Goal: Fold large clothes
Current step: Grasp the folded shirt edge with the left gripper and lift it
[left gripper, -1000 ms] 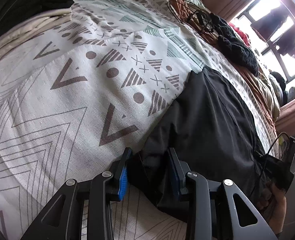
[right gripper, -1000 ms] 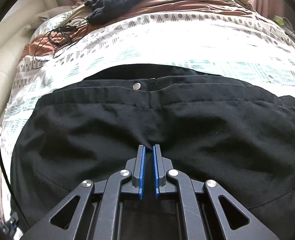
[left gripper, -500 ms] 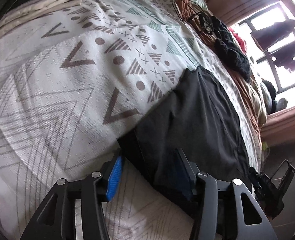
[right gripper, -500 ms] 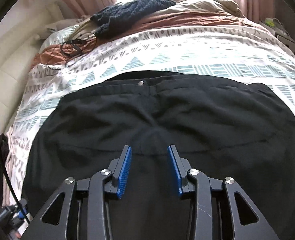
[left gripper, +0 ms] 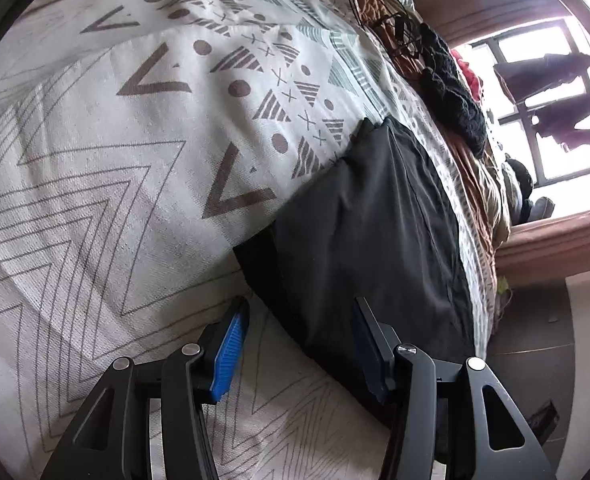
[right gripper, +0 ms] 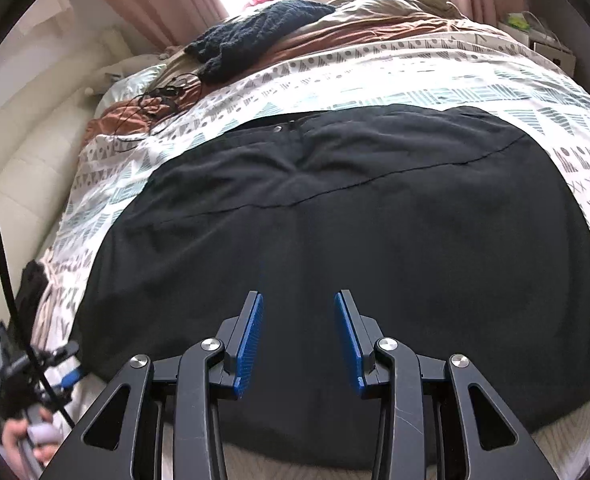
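While the black trousers (right gripper: 375, 240) lie folded on the patterned bedspread (left gripper: 135, 160), left gripper (left gripper: 301, 344) and right gripper (right gripper: 298, 336) hold their fingers spread, gripping nothing.

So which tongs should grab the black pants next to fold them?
Probably the left tongs: they're open right at the edge of the black pants, with one finger on each side. The right tongs are open too, but over the flat middle.
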A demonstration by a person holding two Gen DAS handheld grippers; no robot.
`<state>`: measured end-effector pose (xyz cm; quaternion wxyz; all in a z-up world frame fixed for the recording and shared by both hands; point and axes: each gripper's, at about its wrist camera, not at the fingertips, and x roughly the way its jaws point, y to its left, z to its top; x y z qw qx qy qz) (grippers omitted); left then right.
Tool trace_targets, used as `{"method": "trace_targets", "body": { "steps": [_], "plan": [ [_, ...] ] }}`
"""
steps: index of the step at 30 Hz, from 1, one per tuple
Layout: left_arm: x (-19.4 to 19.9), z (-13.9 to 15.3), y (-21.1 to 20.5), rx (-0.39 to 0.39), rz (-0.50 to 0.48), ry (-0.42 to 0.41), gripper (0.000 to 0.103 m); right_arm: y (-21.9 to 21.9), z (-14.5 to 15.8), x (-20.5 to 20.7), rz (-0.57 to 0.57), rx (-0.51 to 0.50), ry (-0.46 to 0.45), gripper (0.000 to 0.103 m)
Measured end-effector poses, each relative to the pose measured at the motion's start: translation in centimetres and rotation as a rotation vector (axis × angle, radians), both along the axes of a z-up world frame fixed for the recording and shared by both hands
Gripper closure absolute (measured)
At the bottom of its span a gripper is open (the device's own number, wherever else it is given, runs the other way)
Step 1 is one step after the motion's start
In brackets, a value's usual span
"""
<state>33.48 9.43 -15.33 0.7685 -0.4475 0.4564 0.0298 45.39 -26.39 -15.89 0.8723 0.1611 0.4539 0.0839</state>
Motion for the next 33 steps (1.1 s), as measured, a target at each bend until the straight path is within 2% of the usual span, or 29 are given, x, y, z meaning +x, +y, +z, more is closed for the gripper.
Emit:
{"method": "trace_targets", "body": {
  "steps": [9, 13, 19, 27, 31, 33],
  "plan": [
    [-0.5, -0.4, 1.1, -0.051, 0.021, 0.004, 0.050, -1.0, -0.9, -3.7, -0.019, 0.040, 0.012, 0.066],
    [0.0, -0.4, 0.8, -0.048, 0.031, 0.005, 0.050, -1.0, -1.0, -4.4, -0.006, 0.057, 0.008, 0.066],
    [1.8, -0.3, 0.2, -0.007, 0.034, 0.005, 0.050, -0.8, -1.7, -4.6, 0.007, 0.082, 0.030, 0.066],
    [2.9, 0.0, -0.8, 0.093, 0.050, 0.019, 0.050, -0.4, -2.3, -5.6, -0.007, 0.075, 0.044, 0.066],
    [3.5, 0.1, -1.6, 0.159, 0.049, 0.030, 0.050, 0.6, -2.2, -6.6, 0.031, 0.094, 0.039, 0.066],
    [3.7, 0.1, -1.6, 0.167, 0.055, 0.028, 0.057, 1.0, -2.1, -6.7, 0.041, 0.078, 0.033, 0.066]
  ]
}}
